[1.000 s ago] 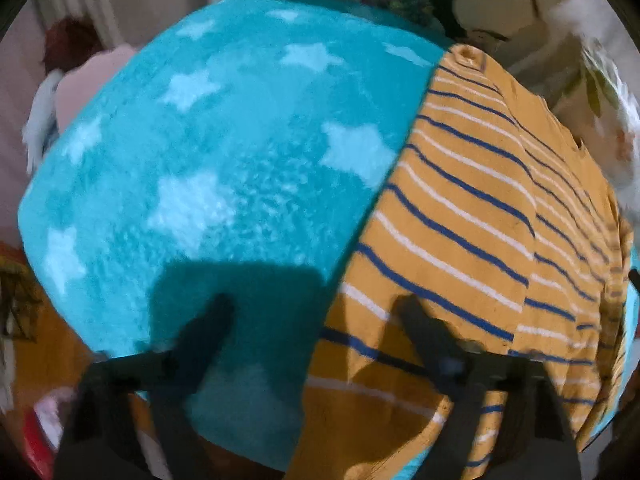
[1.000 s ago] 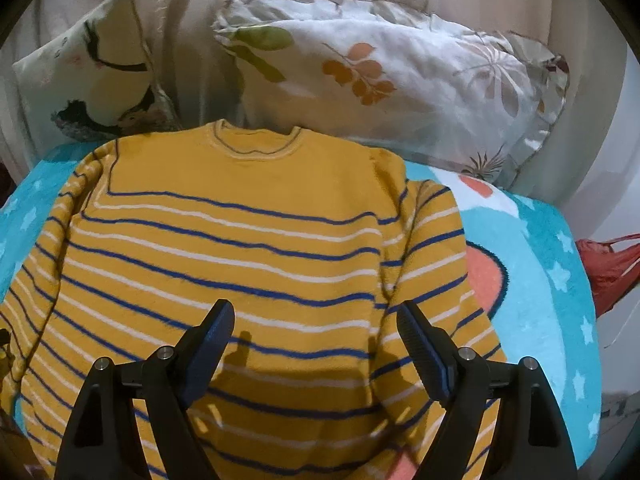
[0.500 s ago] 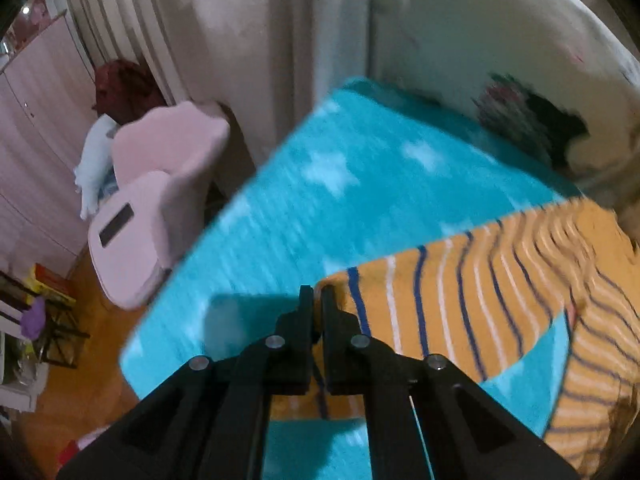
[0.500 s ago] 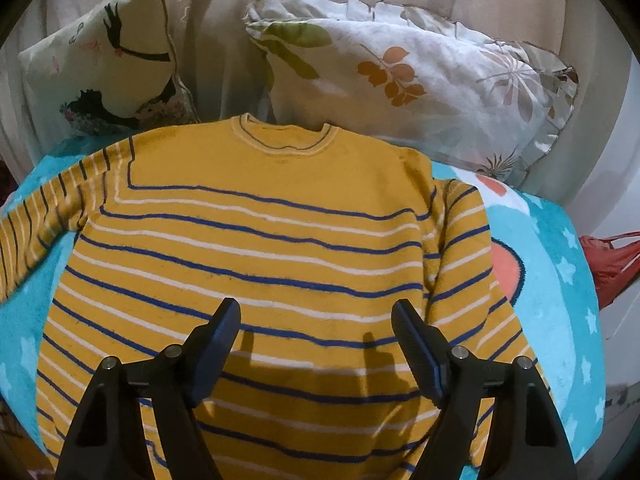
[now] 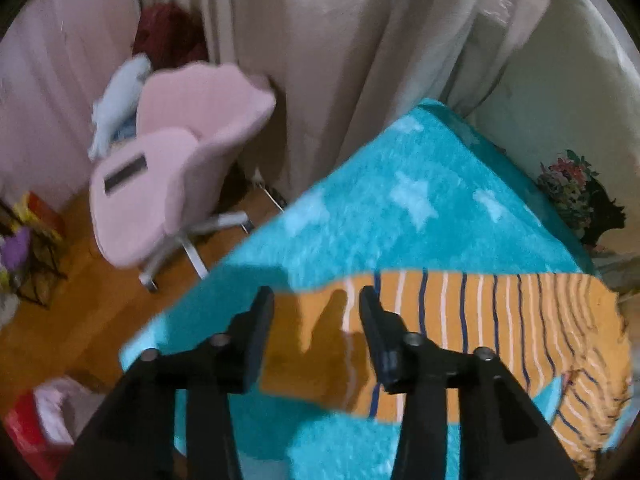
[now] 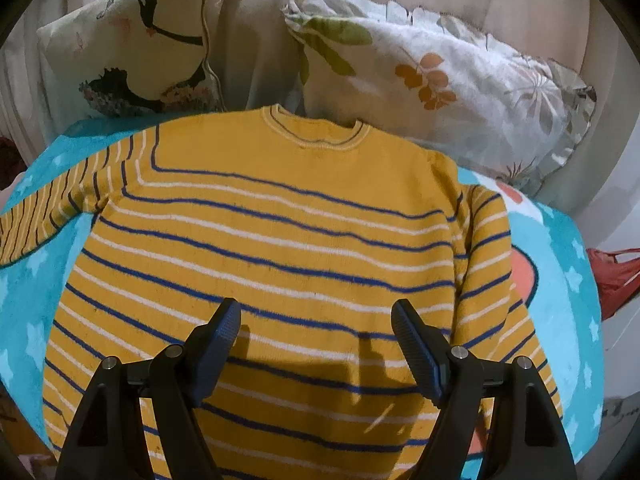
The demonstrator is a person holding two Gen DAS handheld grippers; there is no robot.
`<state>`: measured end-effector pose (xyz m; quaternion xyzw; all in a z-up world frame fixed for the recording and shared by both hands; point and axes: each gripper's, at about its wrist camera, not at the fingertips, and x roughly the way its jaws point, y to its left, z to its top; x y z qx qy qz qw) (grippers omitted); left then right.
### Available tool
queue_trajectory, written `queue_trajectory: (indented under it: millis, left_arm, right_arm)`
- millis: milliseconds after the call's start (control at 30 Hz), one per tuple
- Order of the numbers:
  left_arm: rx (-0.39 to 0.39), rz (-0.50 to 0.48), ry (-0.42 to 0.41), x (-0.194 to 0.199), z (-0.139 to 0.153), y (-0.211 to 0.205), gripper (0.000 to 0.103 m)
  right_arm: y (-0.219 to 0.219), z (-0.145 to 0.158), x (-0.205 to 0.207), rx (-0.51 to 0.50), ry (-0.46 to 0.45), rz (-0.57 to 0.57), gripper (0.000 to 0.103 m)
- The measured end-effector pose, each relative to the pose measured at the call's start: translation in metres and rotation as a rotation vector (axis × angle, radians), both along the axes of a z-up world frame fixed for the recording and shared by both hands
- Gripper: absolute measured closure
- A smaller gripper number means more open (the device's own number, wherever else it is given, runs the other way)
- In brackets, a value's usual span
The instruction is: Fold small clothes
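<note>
A yellow sweater (image 6: 288, 248) with blue and white stripes lies flat on a turquoise star blanket (image 6: 28, 312), collar toward the pillows. Its left sleeve (image 5: 460, 320) is stretched out sideways across the blanket (image 5: 400, 200); it also shows in the right wrist view (image 6: 60, 200). My left gripper (image 5: 316, 312) is open and empty just above the sleeve's cuff end. My right gripper (image 6: 316, 324) is open and empty above the sweater's lower body. The right sleeve (image 6: 484, 264) lies along the sweater's side.
Two patterned pillows (image 6: 440, 76) (image 6: 136, 48) lean against a curtain behind the collar. A pink swivel chair (image 5: 172, 184) stands on the wooden floor (image 5: 80, 320) left of the bed. A red bag (image 6: 616, 280) sits at the right edge.
My left gripper was shut on the sleeve's cuff after pulling it out sideways; it has now opened and let go. The sleeve lies stretched out. My right gripper stayed open, drifting slightly.
</note>
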<state>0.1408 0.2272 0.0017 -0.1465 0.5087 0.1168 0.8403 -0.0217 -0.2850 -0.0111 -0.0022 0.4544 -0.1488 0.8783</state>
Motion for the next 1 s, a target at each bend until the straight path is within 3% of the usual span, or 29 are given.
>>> queue_trajectory:
  millis: [167, 267, 367, 433, 600, 667, 700, 767, 833, 900, 1000]
  left_arm:
    - [-0.177, 0.056, 0.063, -0.030, -0.025, 0.004, 0.056]
    - [-0.223, 0.068, 0.053, -0.049, -0.030, 0.000, 0.054]
    - [-0.300, 0.062, 0.055, -0.051, -0.040, -0.008, 0.040]
    - [-0.306, 0.069, 0.049, -0.045, -0.043, -0.011, 0.032]
    - [-0.324, 0.144, -0.021, -0.017, -0.044, -0.004, 0.030]
    - [-0.280, 0.190, 0.001, -0.004, -0.043, 0.000, 0.064]
    - [-0.261, 0.203, 0.020, 0.003, -0.042, 0.000, 0.094]
    - [-0.275, 0.220, 0.003, 0.009, -0.035, 0.002, 0.094]
    - [-0.231, 0.196, -0.039, 0.008, -0.017, -0.004, 0.094]
    - [-0.186, 0.131, -0.095, 0.017, 0.006, -0.026, 0.094]
    - [-0.194, -0.006, -0.159, 0.013, 0.040, -0.079, 0.094]
  right_arm:
    - [0.001, -0.002, -0.001, 0.014, -0.001, -0.008, 0.021]
    - [0.002, -0.001, -0.003, 0.007, -0.008, -0.006, 0.021]
    - [0.000, -0.003, -0.005, 0.010, 0.002, -0.013, 0.021]
    - [-0.002, -0.005, -0.006, 0.014, 0.006, -0.019, 0.021]
    - [0.001, -0.004, -0.010, 0.003, 0.016, -0.023, 0.021]
    - [0.002, -0.005, -0.014, -0.012, 0.023, -0.023, 0.021]
    - [0.001, -0.005, -0.016, -0.018, 0.026, -0.024, 0.021]
    - [-0.002, -0.005, -0.022, -0.034, 0.028, -0.033, 0.021]
    - [-0.008, -0.005, -0.028, -0.038, 0.022, -0.049, 0.021]
    - [-0.018, -0.004, -0.034, -0.030, 0.016, -0.073, 0.021]
    - [-0.037, -0.001, -0.045, 0.004, -0.003, -0.114, 0.021]
